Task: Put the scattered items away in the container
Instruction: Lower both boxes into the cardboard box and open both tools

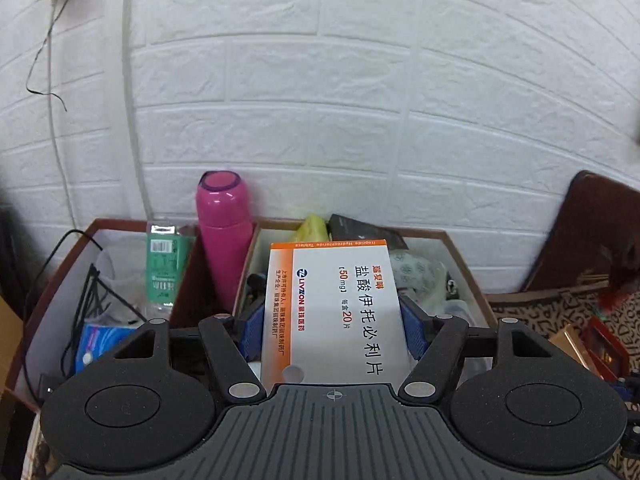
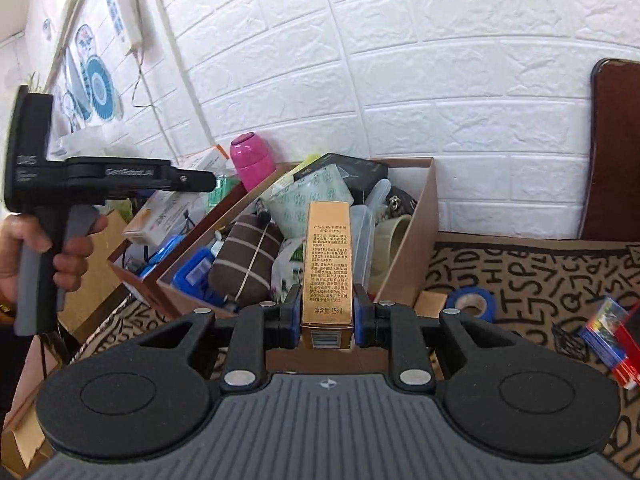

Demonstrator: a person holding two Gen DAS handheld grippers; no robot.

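My left gripper [image 1: 331, 330] is shut on a white and orange medicine box [image 1: 332, 312], its blue pads [image 1: 249, 334] pressing both long sides. The box hangs above the brown cardboard container [image 1: 460, 252], which is full of items. My right gripper [image 2: 327, 316] is shut on a slim gold carton [image 2: 328, 264], held lengthwise over the same container [image 2: 416, 224]. In the right wrist view the left gripper [image 2: 196, 178] appears at the left, held by a person's hand [image 2: 76, 248], with the medicine box [image 2: 212, 158] partly hidden behind it.
A second brown box [image 1: 52, 280] at the left holds cables, a green packet [image 1: 164, 268] and a blue pack. A pink flask [image 1: 224, 236] stands between the boxes. A blue tape roll [image 2: 472, 304] and a red-blue box [image 2: 612, 340] lie on the patterned cloth. White brick wall behind.
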